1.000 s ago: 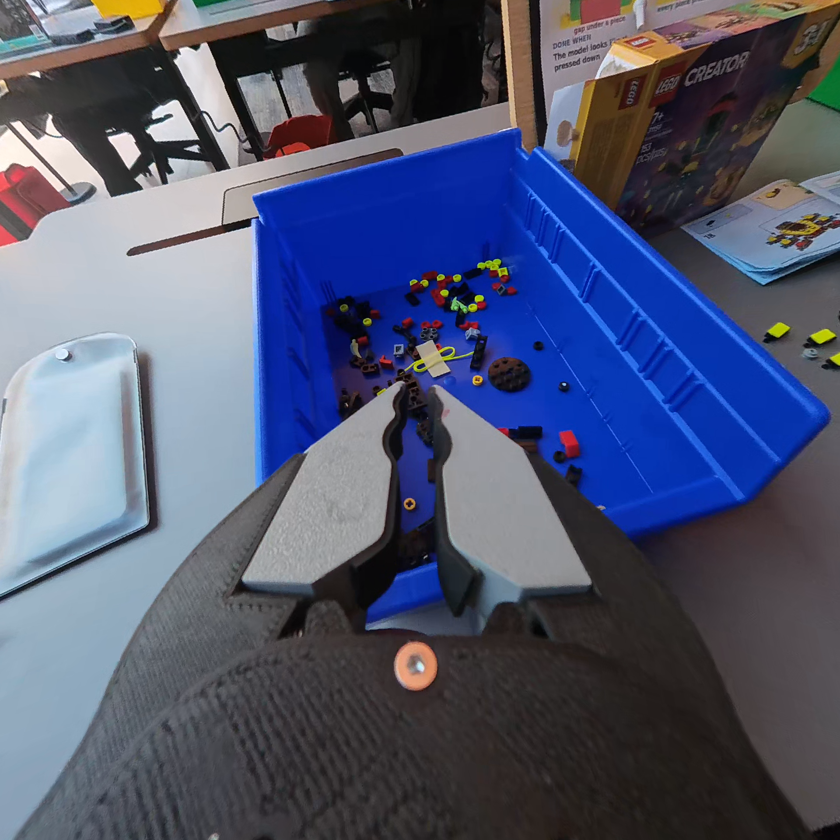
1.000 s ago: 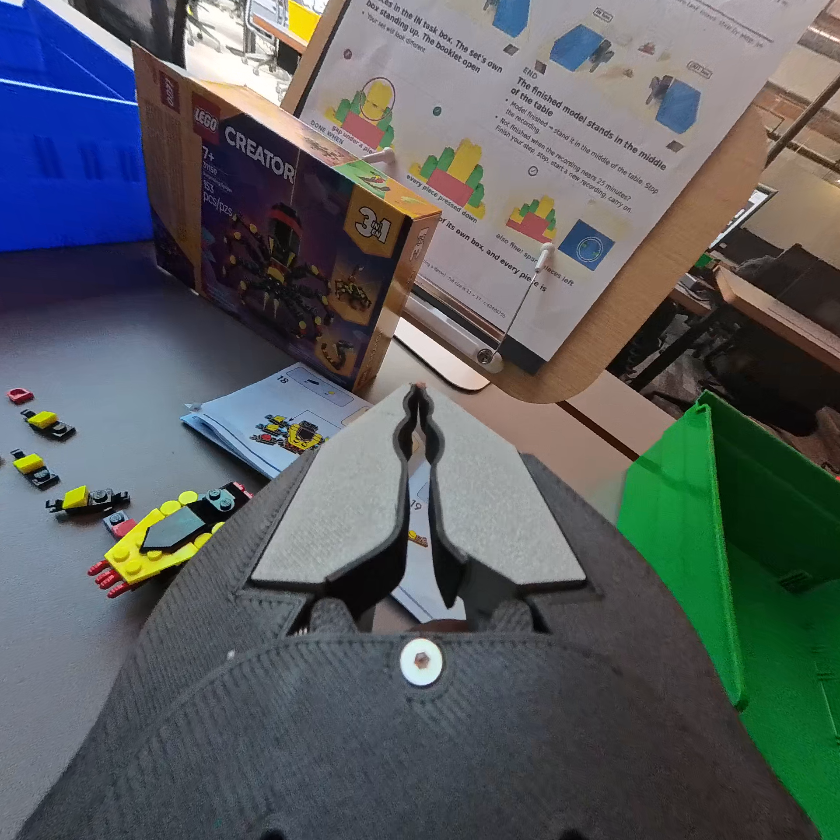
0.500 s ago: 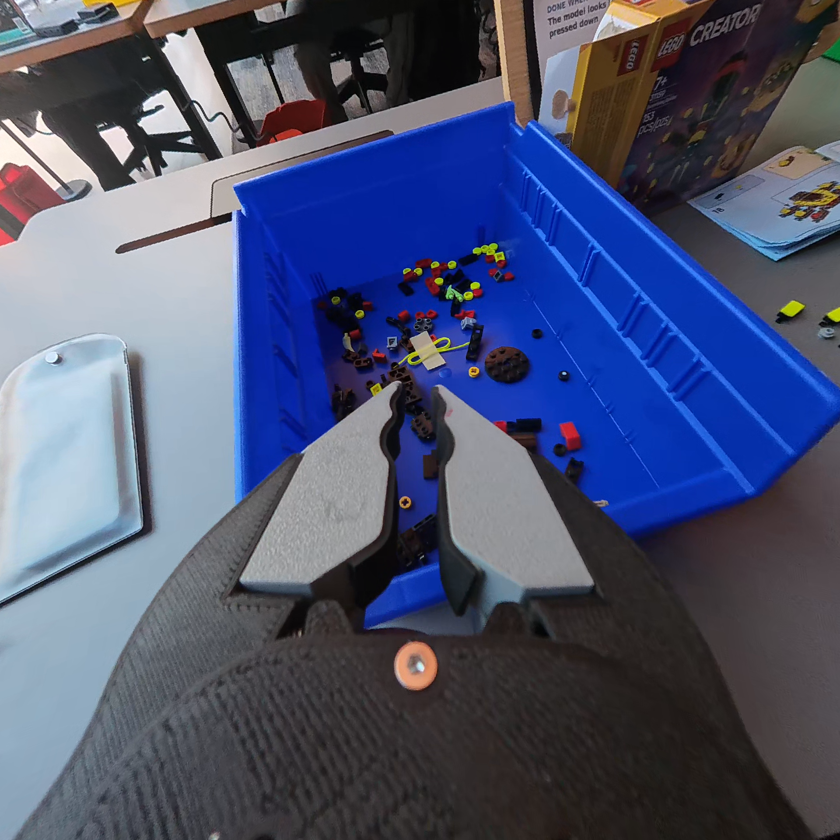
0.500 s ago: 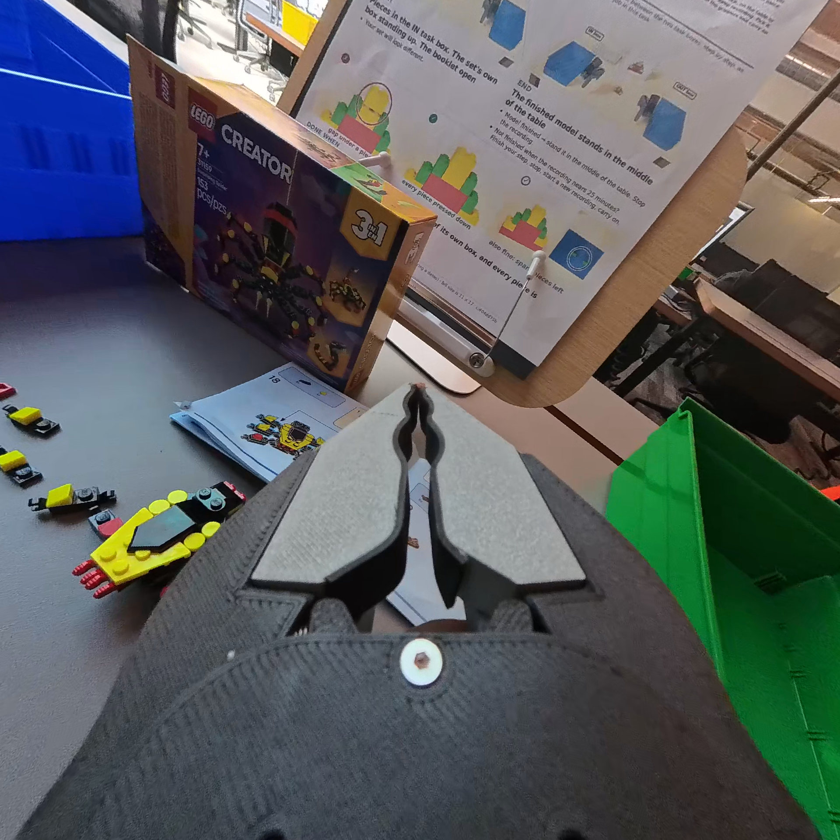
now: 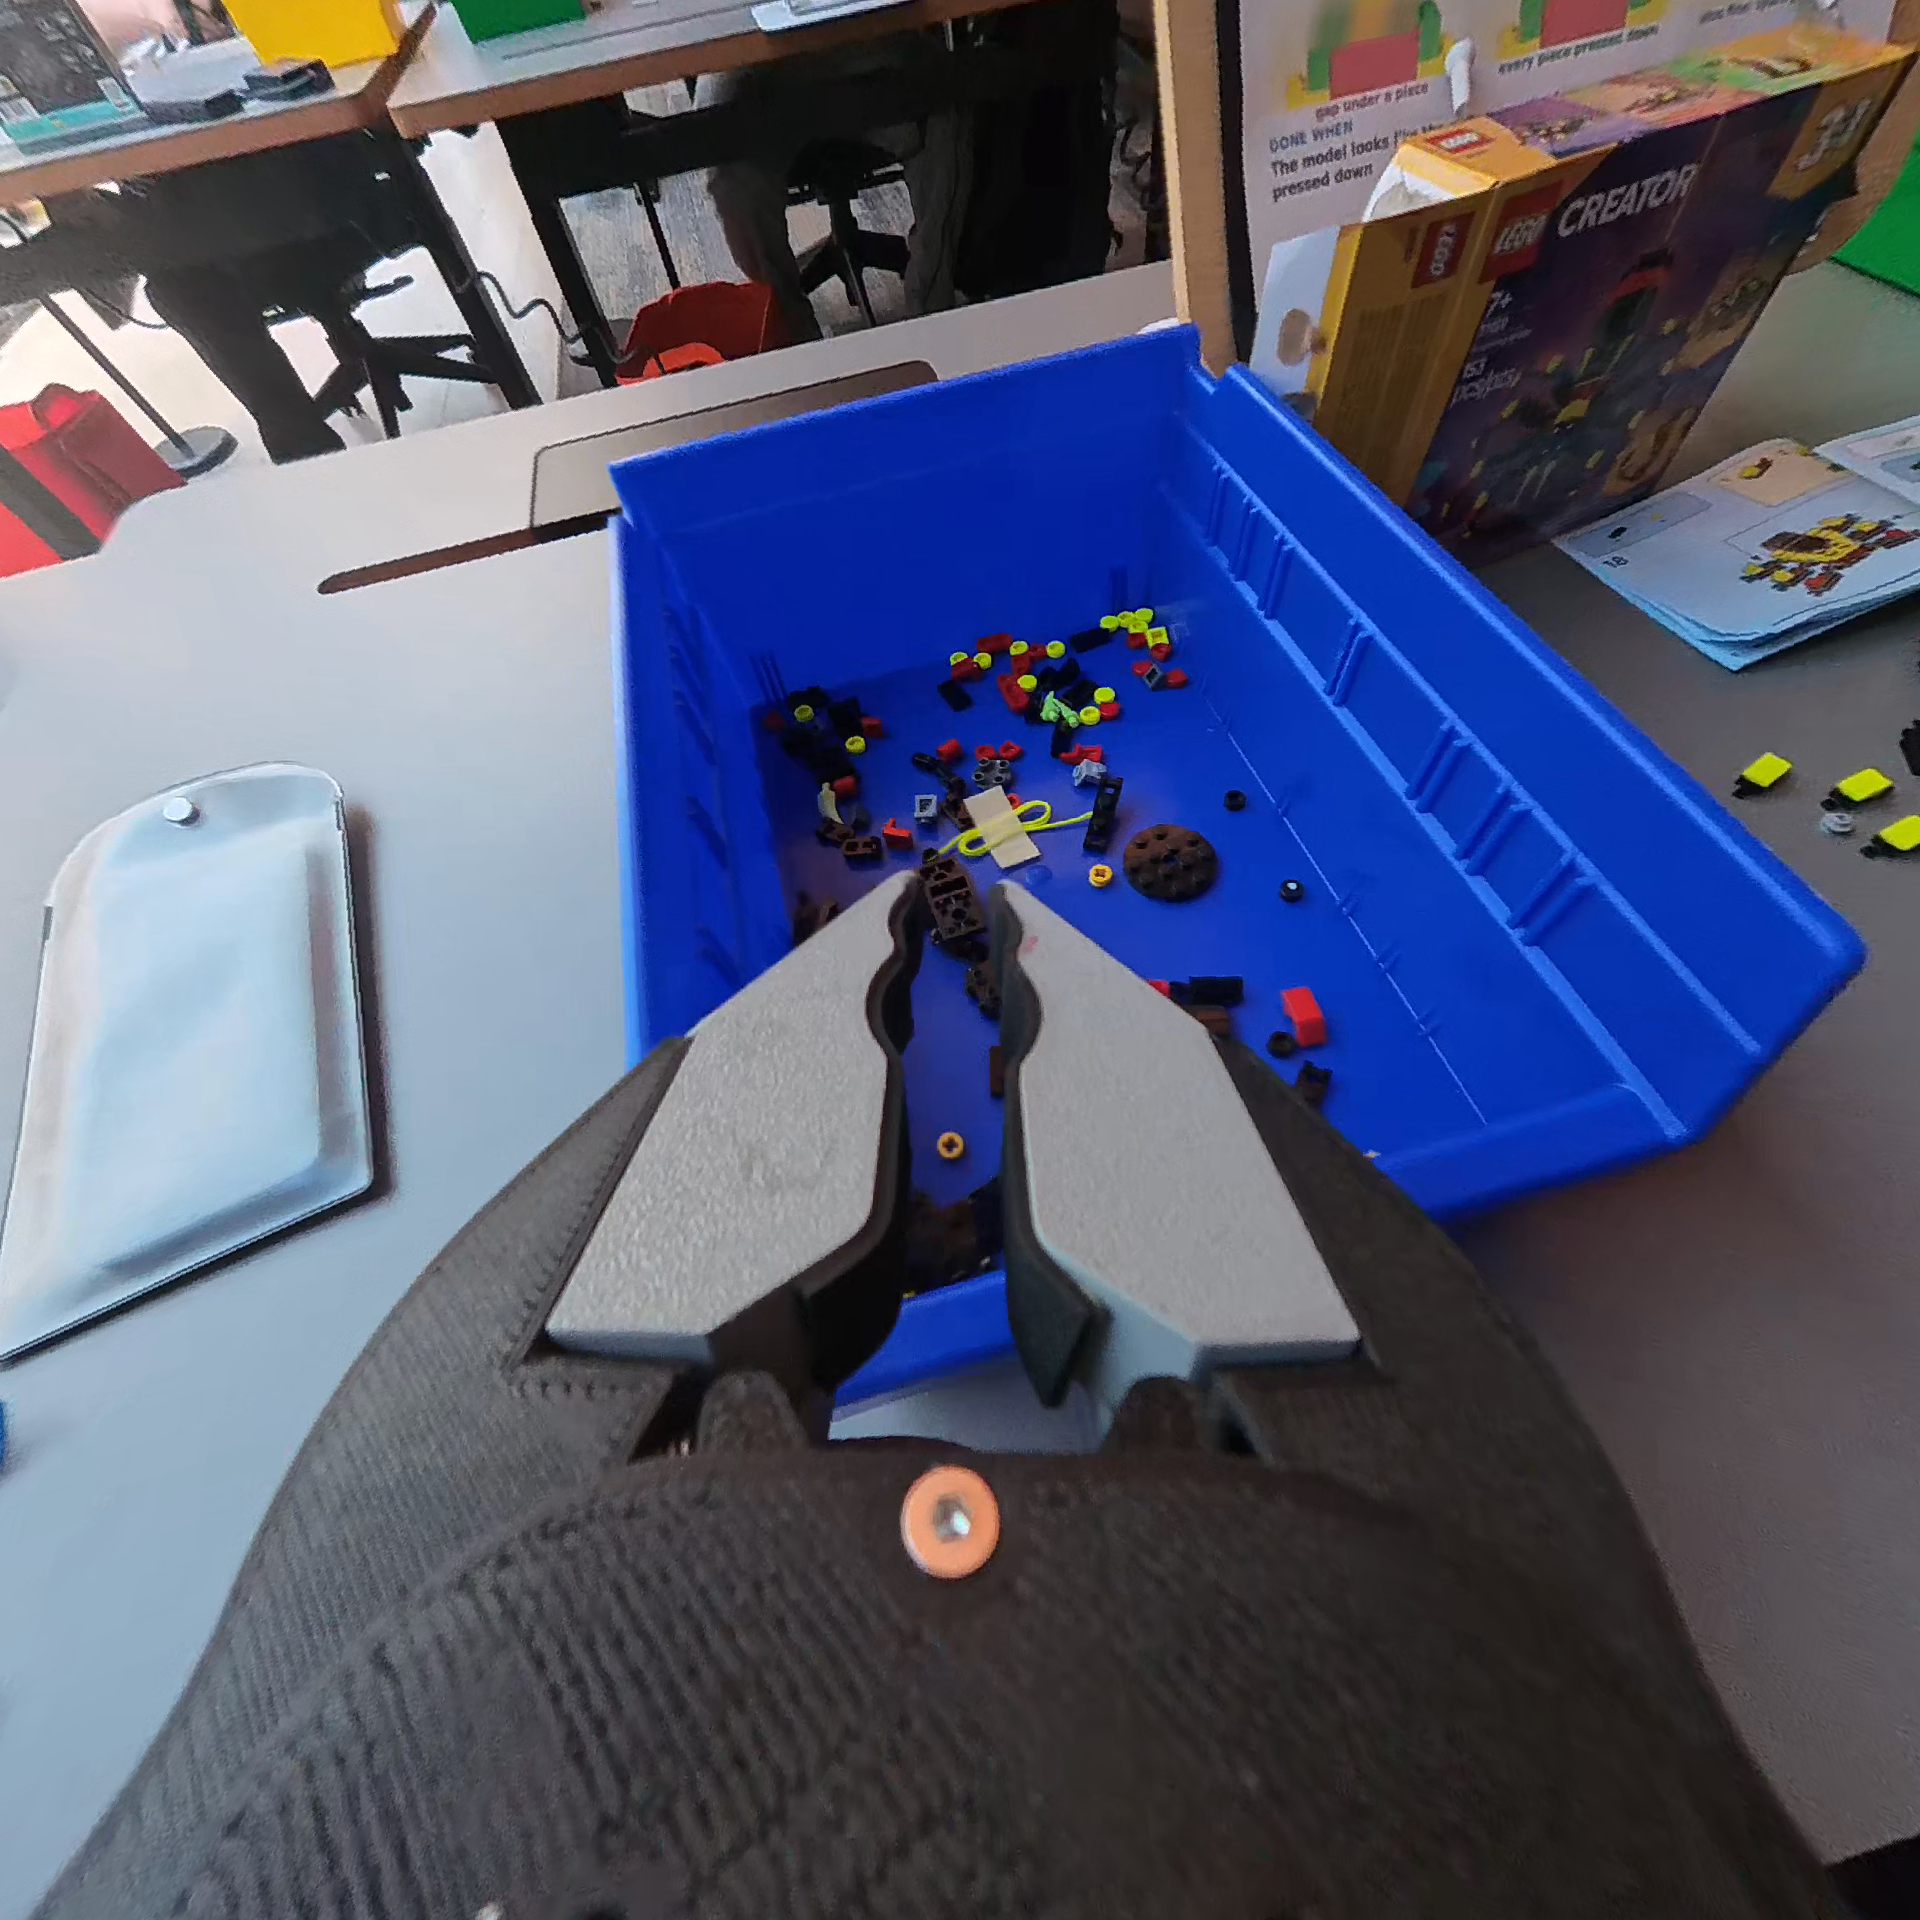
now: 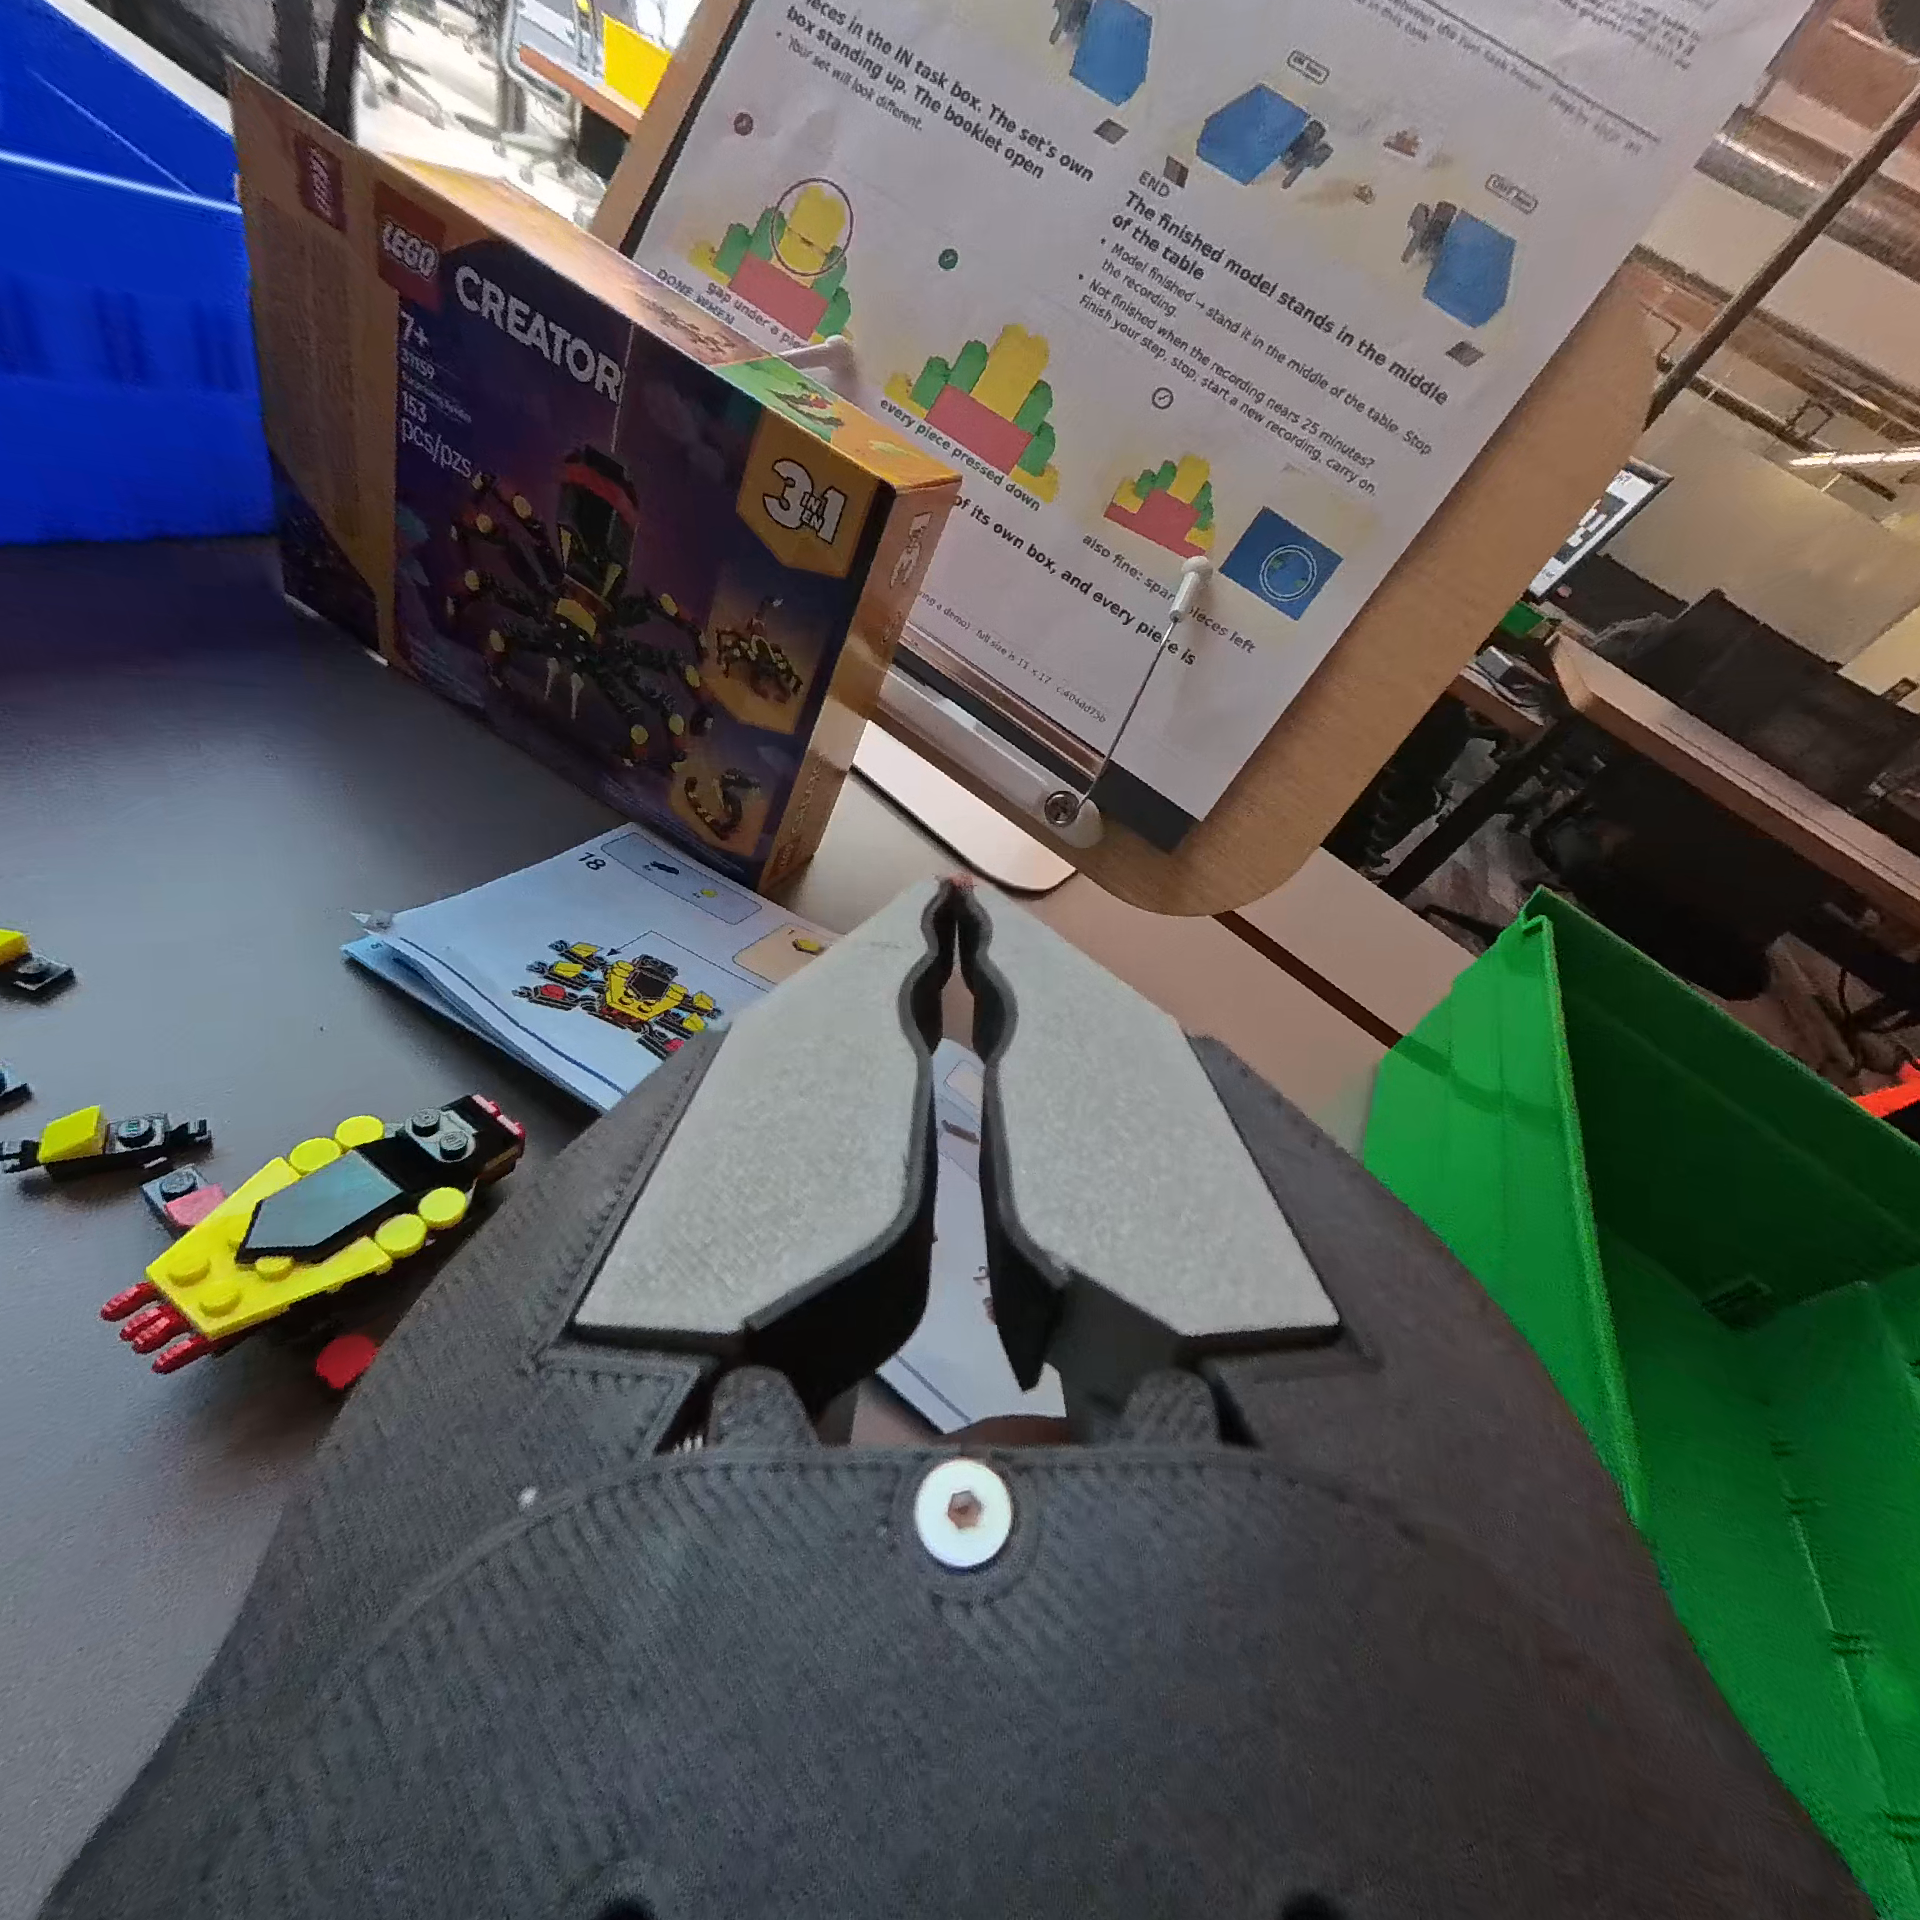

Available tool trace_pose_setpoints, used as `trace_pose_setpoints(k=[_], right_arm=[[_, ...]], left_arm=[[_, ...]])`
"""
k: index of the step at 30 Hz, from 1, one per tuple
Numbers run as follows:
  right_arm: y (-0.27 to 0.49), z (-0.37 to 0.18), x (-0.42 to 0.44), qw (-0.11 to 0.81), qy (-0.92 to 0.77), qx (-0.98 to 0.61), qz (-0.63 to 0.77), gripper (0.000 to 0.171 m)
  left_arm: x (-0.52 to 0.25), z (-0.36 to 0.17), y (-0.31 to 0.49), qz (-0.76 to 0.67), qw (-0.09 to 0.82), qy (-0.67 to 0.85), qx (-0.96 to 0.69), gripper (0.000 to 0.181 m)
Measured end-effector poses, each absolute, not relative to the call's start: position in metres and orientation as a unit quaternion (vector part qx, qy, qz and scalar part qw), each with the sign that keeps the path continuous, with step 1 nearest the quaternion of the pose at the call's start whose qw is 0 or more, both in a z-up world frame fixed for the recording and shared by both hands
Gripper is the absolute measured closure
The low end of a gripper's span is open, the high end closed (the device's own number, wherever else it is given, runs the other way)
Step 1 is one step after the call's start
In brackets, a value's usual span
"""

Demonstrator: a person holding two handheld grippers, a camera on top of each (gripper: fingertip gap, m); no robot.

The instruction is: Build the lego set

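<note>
over the blue bin [image 5: 1455, 790] of loose pieces [image 5: 1029, 727] hovers the left gripper [image 5: 956, 894].

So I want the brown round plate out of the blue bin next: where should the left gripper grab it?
The brown round plate lies flat on the blue bin floor with bare floor around it. Probably bring the left gripper down from above, fingers across opposite rim edges.

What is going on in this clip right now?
A person is building a lego set with handheld tongs. The left tongs hang slightly open over the blue plastic bin of small loose bricks, gripping nothing. The right tongs are shut and empty, above the open light-blue instruction booklet. A partly built yellow-and-black model lies on the grey table beside it, with the set's cardboard box standing behind.
</note>
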State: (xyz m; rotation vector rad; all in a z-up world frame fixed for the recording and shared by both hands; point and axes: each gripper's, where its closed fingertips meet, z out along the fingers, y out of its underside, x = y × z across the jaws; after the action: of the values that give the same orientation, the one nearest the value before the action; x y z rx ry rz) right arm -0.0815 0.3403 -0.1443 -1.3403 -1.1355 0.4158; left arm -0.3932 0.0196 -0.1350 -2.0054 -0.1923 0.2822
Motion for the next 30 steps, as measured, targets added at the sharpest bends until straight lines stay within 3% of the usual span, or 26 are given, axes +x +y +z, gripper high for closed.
trace_pose_setpoints(k=[23,30], right_arm=[[0.332,-0.164,-0.083,0.592,-0.514,-0.593,0.186,0.171],[0.324,-0.166,-0.084,0.577,-0.506,-0.597,0.232,0.157]], left_arm=[[-0.389,-0.144,0.025,0.093,0.523,-0.077,-0.844,0.168],[-0.383,-0.158,0.04,0.061,0.521,-0.08,-0.847,0.166]])
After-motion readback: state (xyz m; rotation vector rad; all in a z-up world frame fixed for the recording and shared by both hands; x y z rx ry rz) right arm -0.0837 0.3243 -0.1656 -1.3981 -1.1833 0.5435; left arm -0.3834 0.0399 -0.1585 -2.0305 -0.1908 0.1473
